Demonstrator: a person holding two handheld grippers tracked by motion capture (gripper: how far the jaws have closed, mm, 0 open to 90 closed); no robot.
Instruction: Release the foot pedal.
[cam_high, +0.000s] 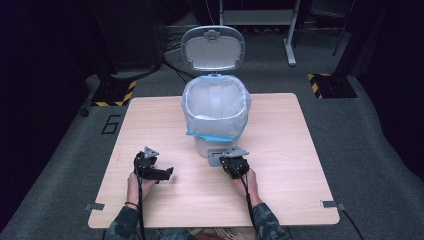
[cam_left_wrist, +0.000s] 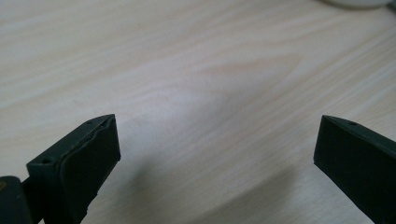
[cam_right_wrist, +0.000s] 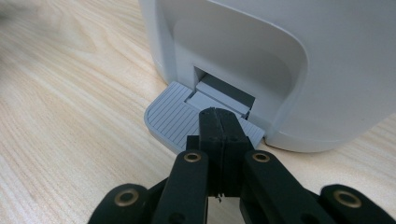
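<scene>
While lid stands up, right gripper, jaws shut and empty, presses pedal at bin's 6 o'clock. Left gripper, jaws wide, rests at 8 o'clock.

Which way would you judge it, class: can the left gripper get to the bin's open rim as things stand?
Probably yes. The left gripper sits low on the table with jaws open, and bare wood lies between it and the bin, whose lid stands raised.
</scene>
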